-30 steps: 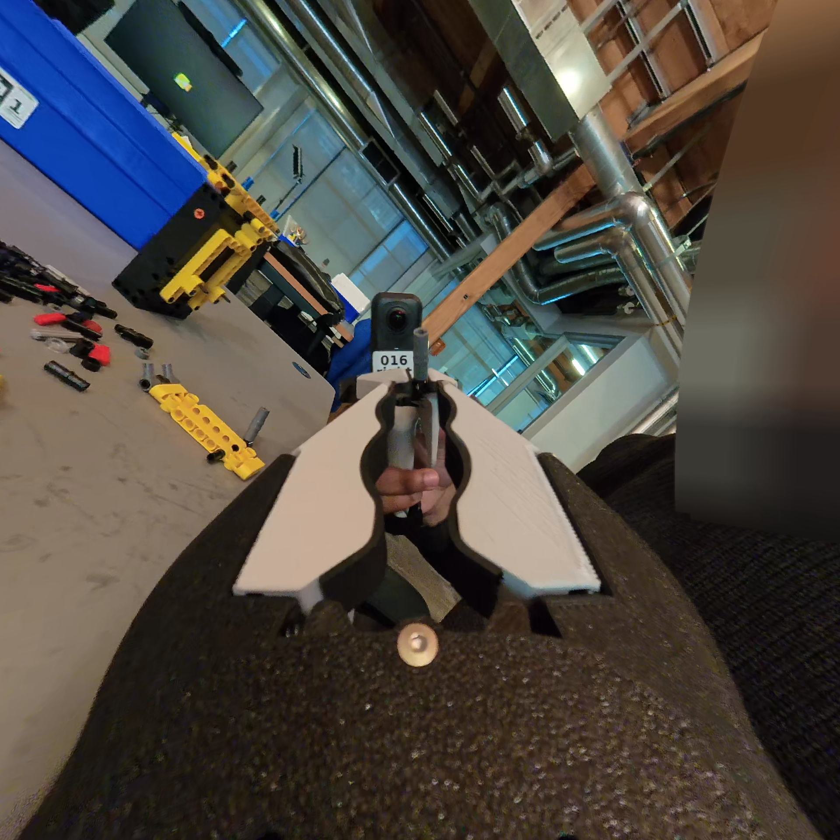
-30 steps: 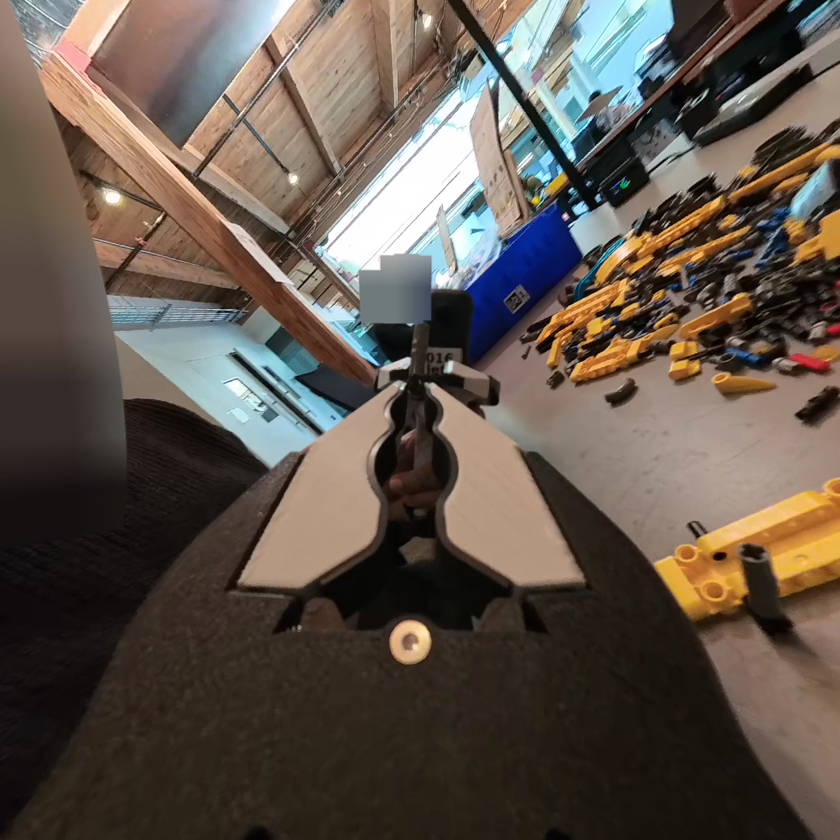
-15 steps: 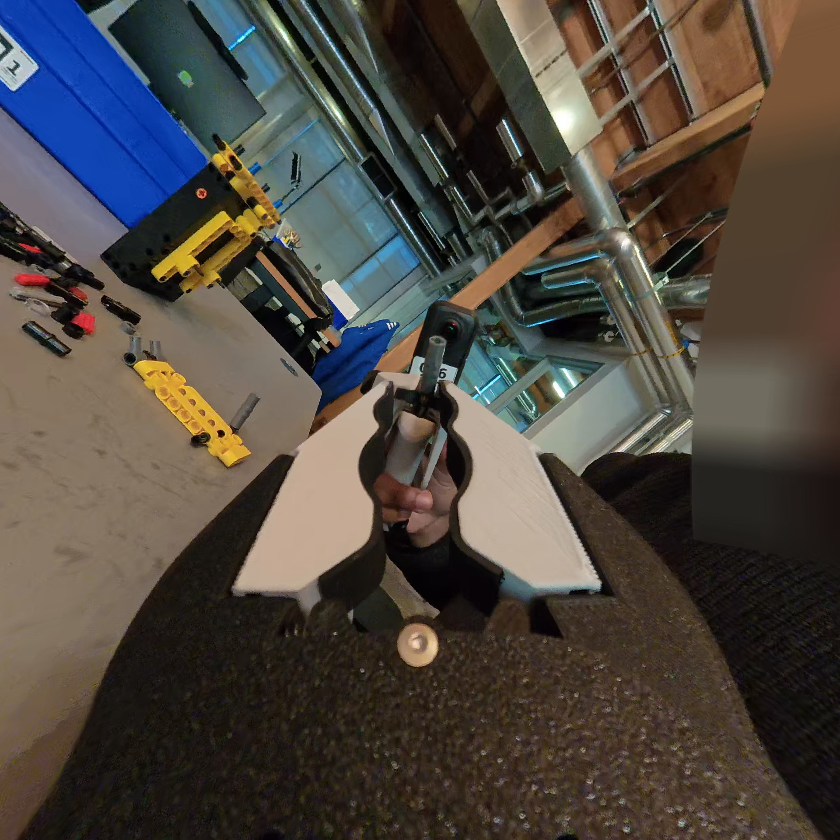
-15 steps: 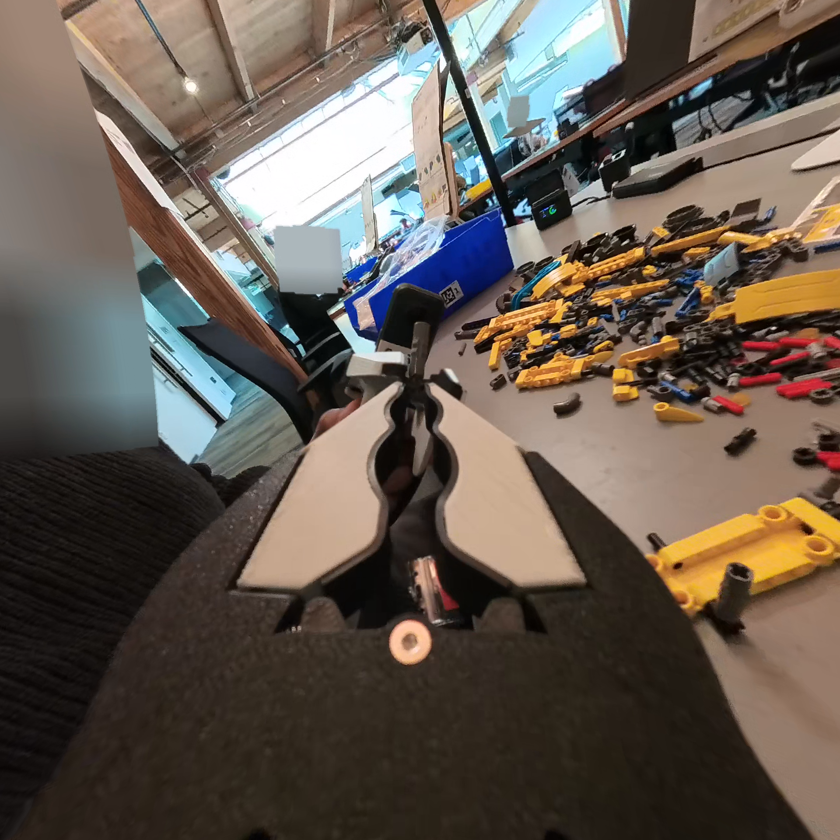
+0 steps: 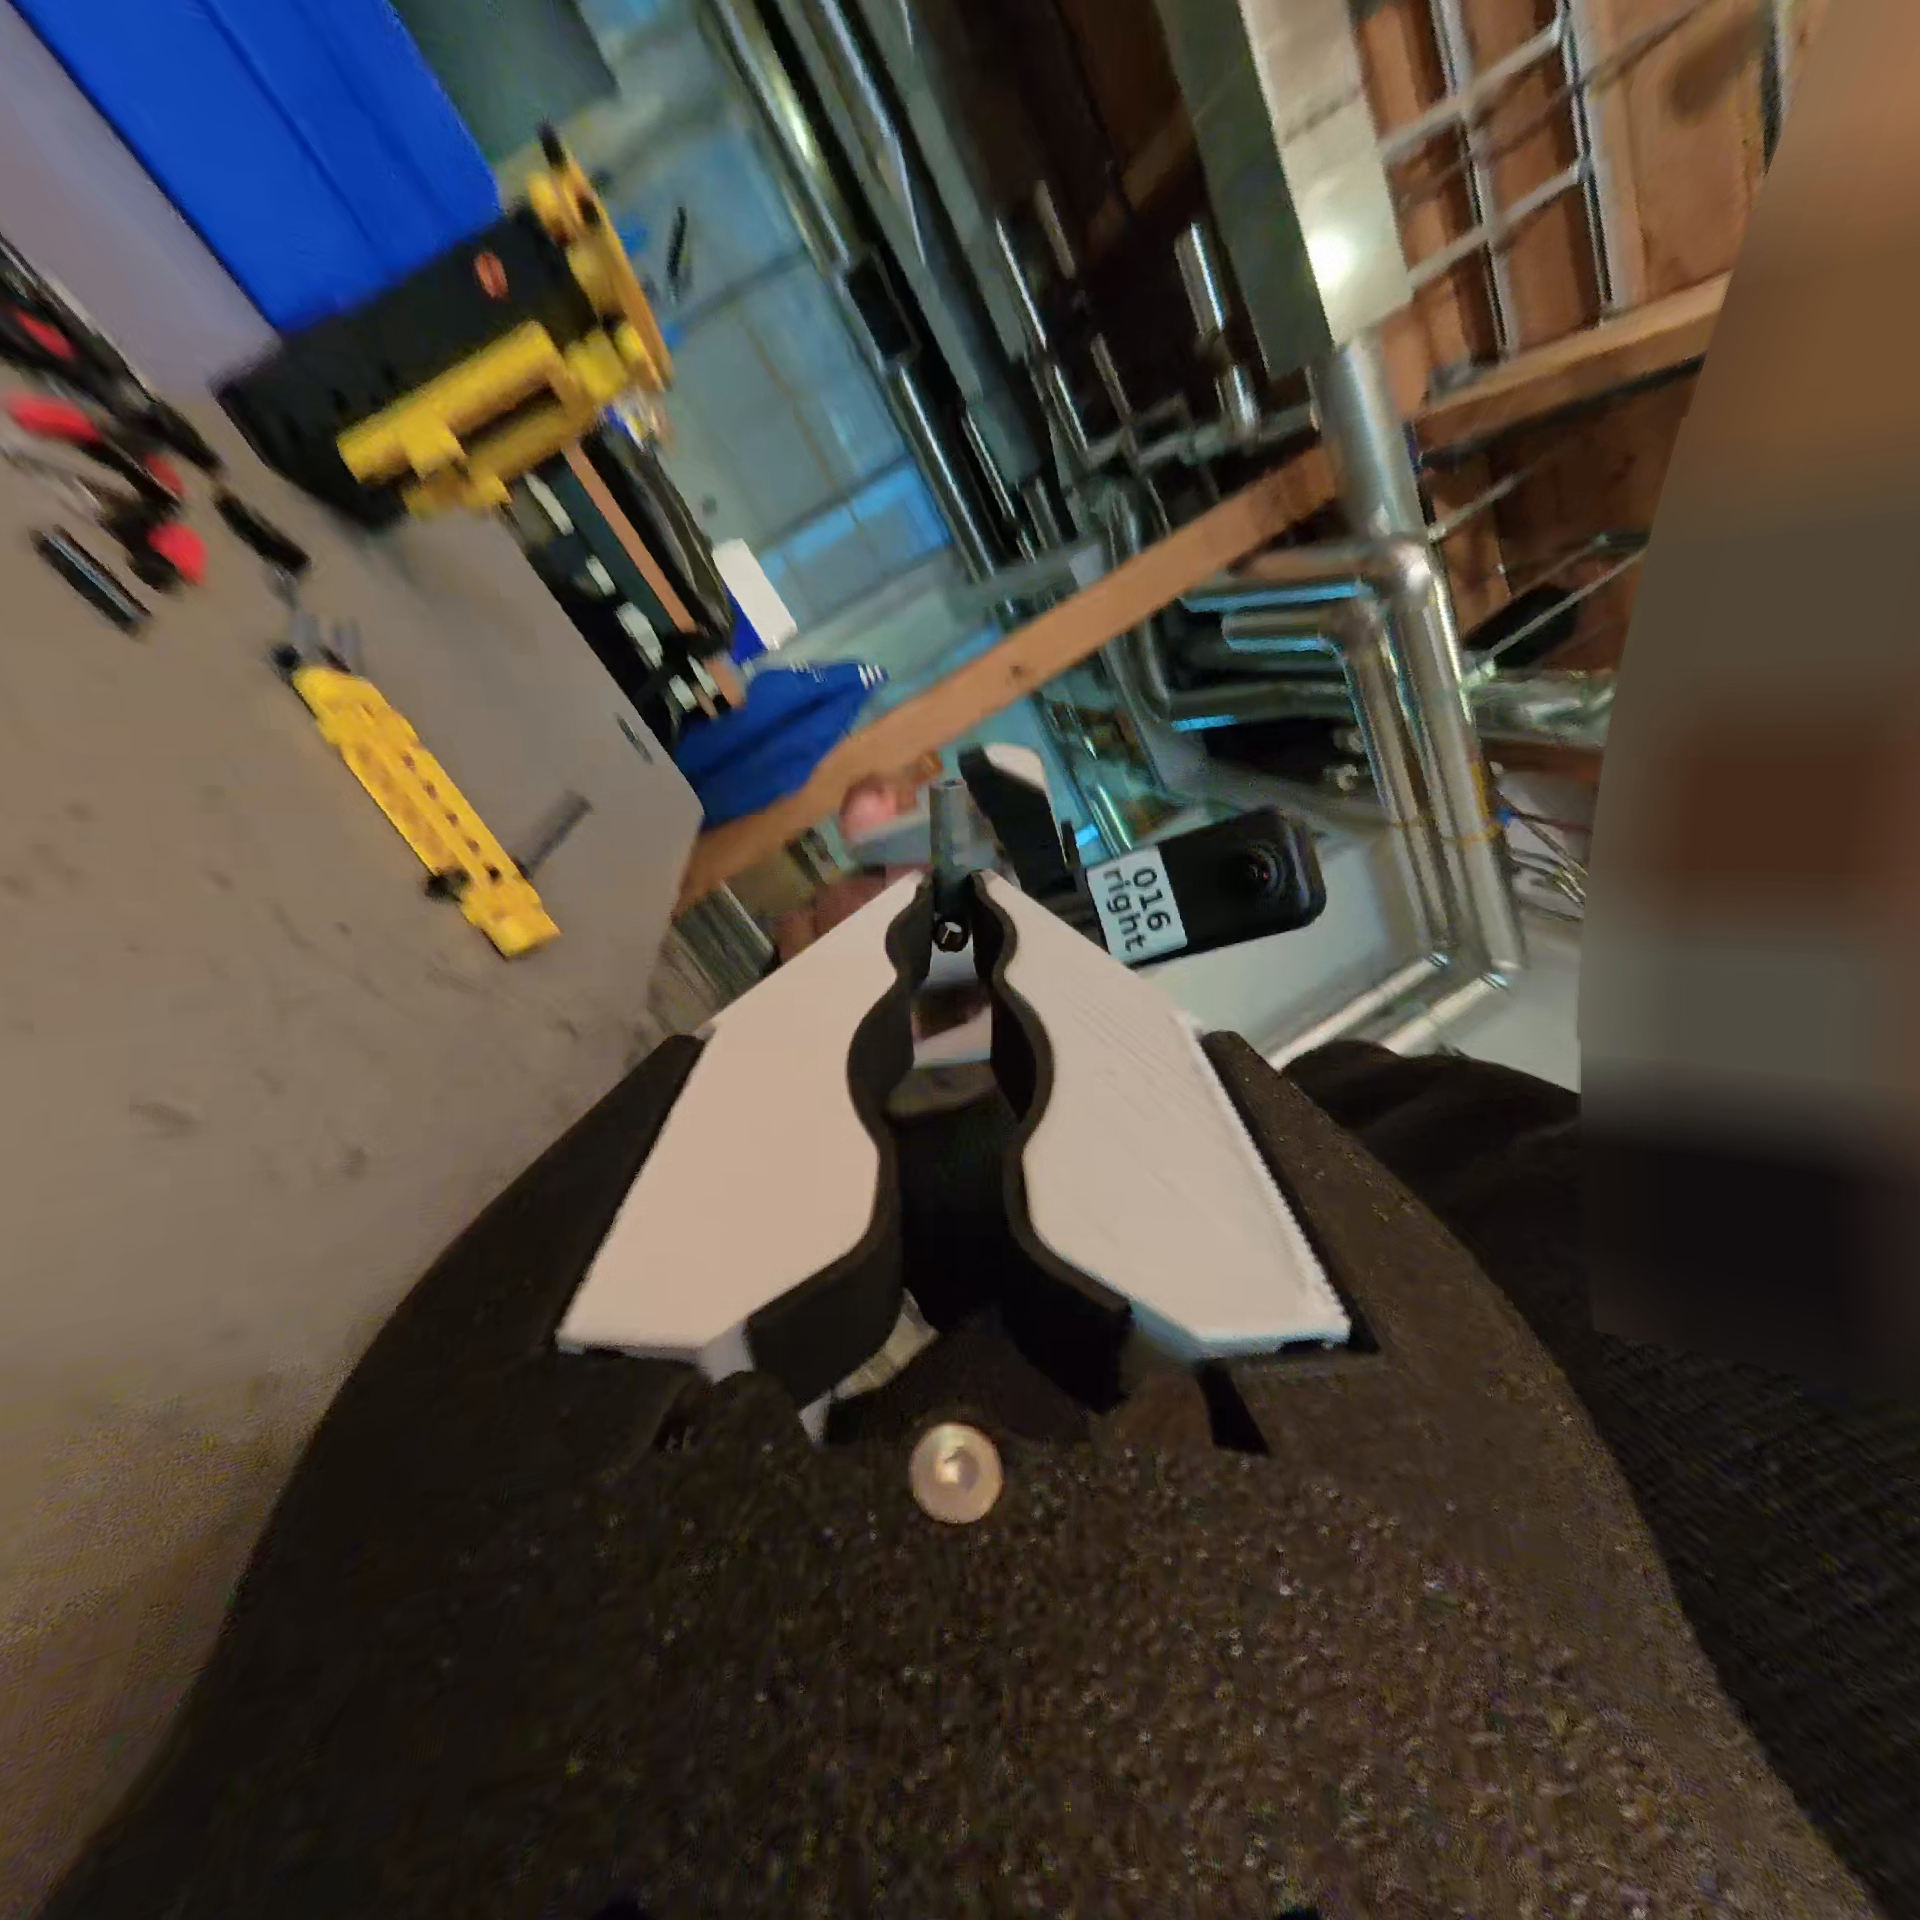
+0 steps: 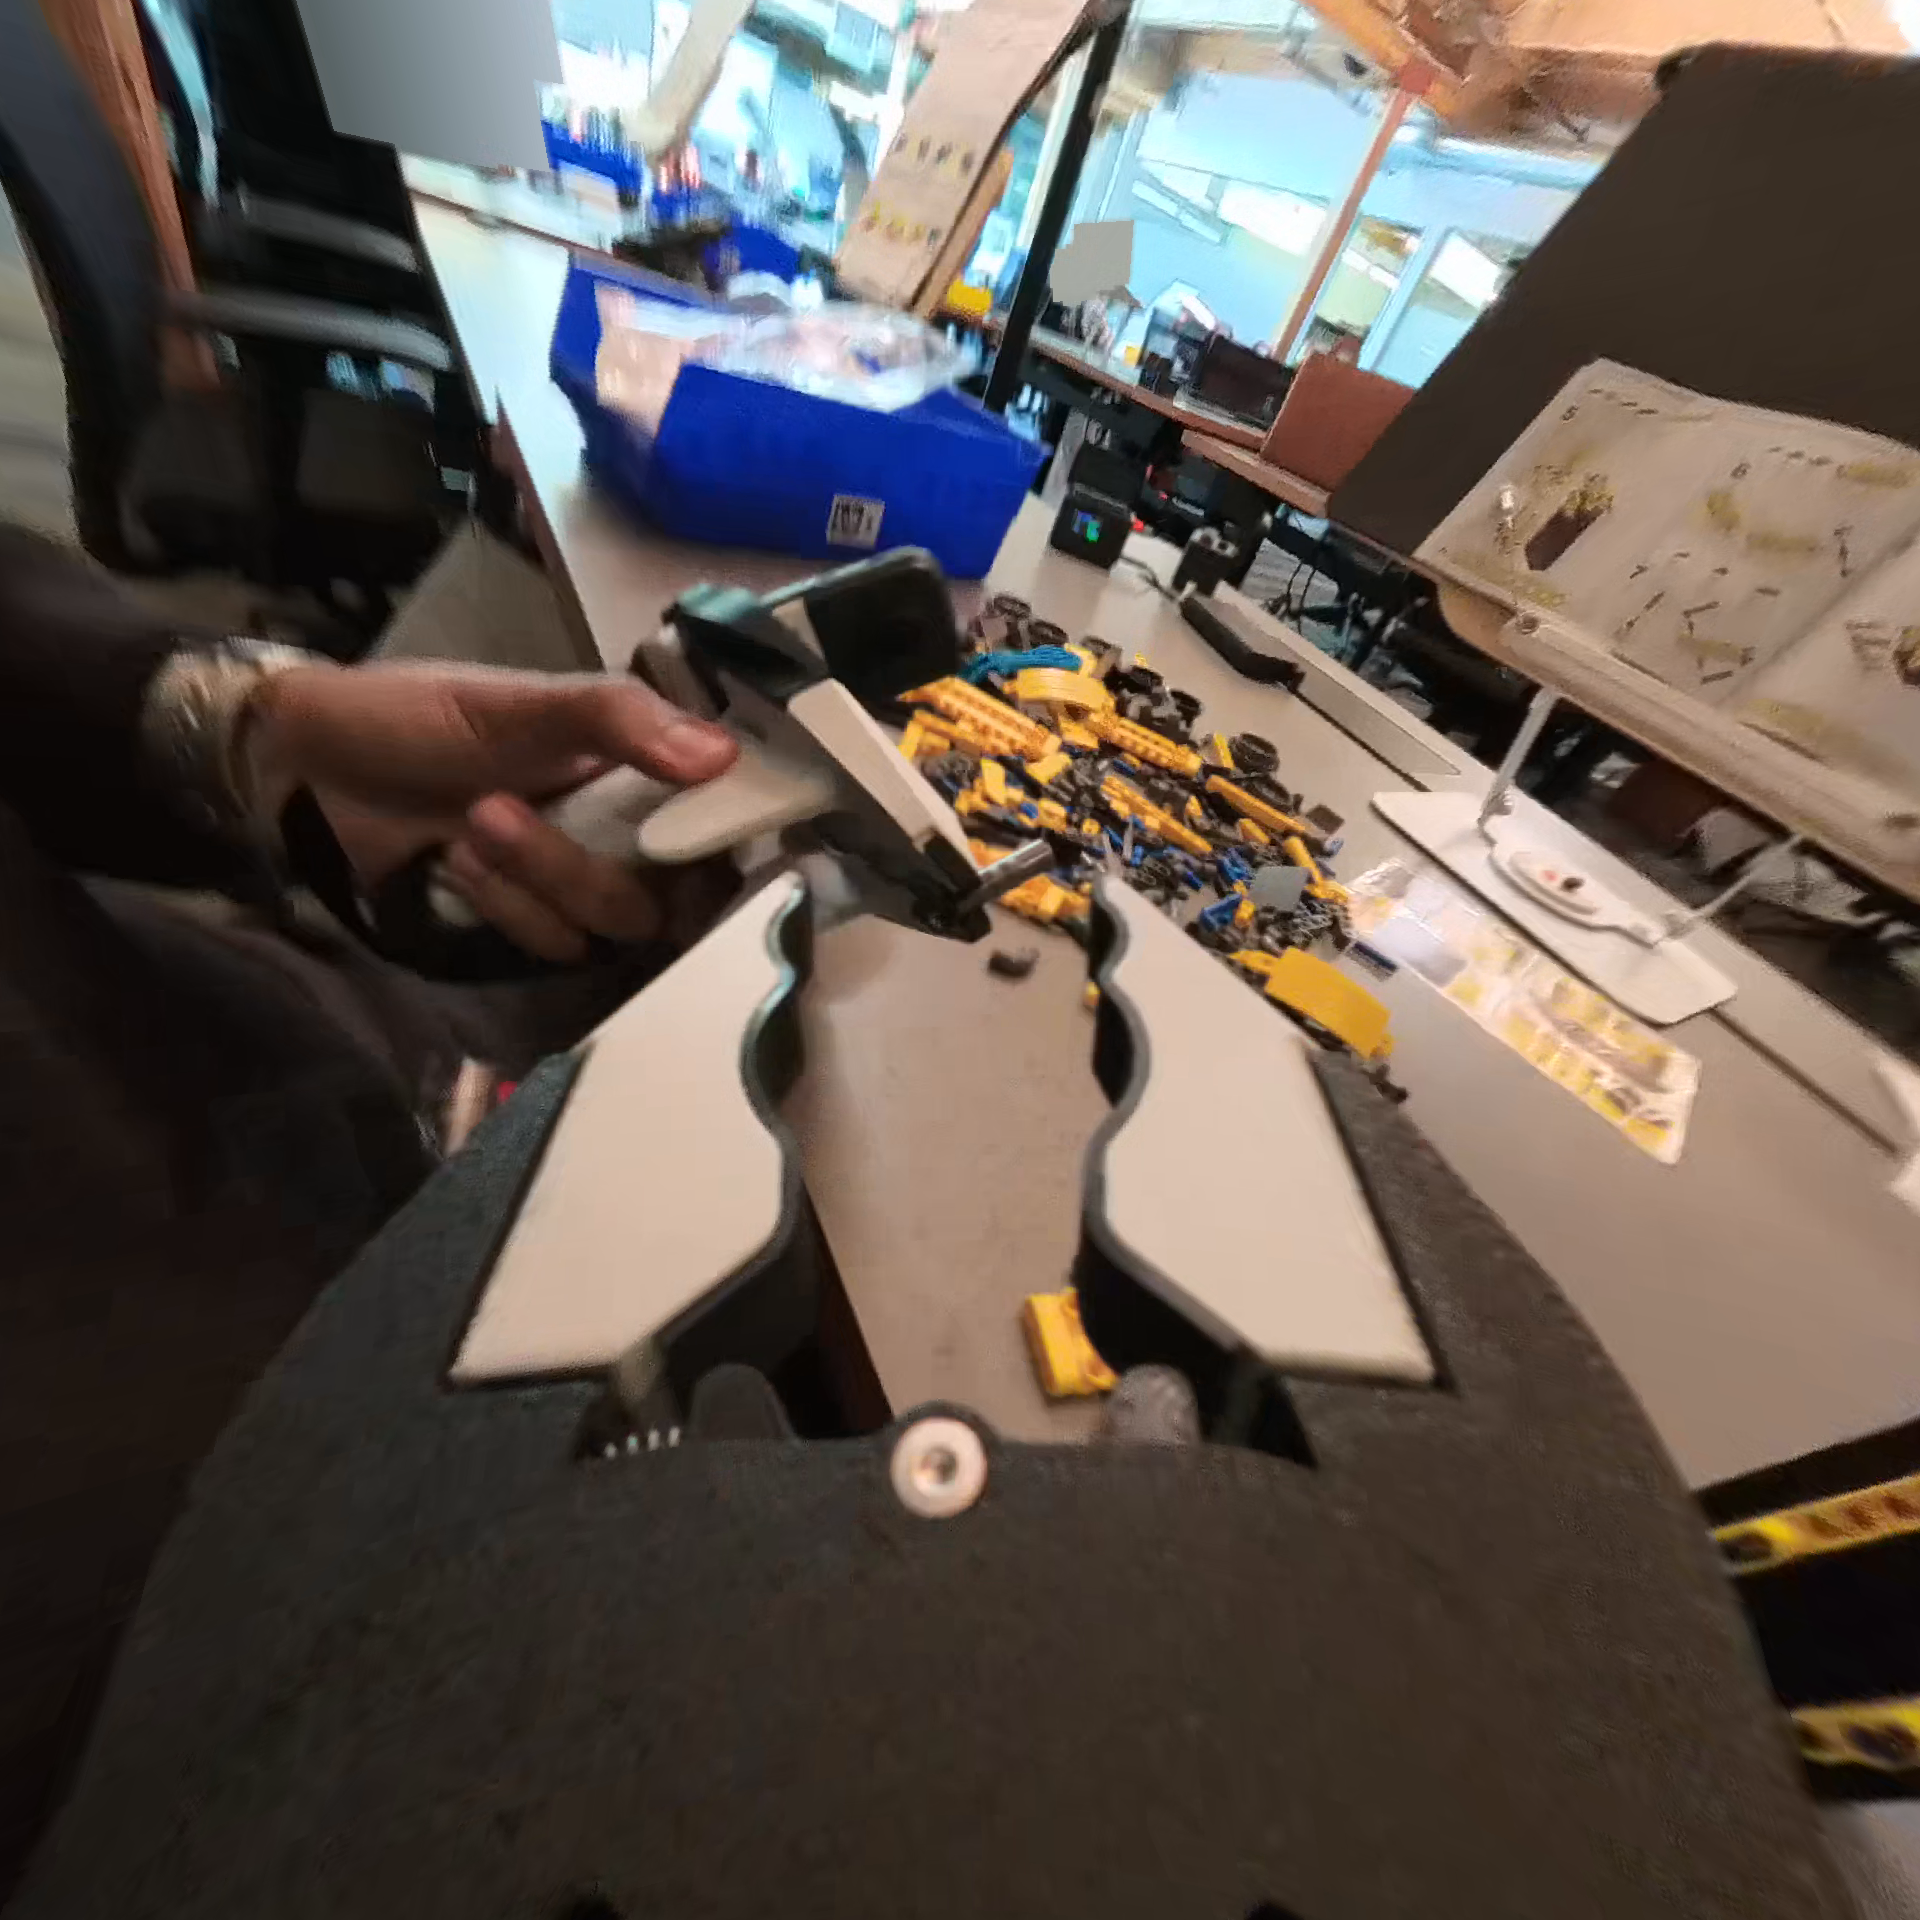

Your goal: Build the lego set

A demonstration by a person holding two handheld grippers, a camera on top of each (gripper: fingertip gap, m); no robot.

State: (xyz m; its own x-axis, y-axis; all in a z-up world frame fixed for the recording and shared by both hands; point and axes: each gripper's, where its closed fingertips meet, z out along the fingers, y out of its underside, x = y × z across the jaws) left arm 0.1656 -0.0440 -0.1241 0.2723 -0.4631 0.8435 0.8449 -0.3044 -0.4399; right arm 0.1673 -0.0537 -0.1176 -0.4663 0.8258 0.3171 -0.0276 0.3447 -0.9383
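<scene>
Two grippers show: the left gripper (image 5: 948, 906) clamped on one small grey pin (image 5: 948, 823), the right gripper (image 6: 948, 940) spread wide. One blue bin (image 6: 810, 457) on the table, one open instruction booklet (image 6: 1683, 520), one yellow perforated beam (image 5: 416, 795), and one heap of yellow, black and blue pieces (image 6: 1101, 769), too many to count.

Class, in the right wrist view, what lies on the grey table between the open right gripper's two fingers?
Right wrist view: between the right gripper's fingers lies bare grey table, one small yellow plastic brick near their base.
</scene>
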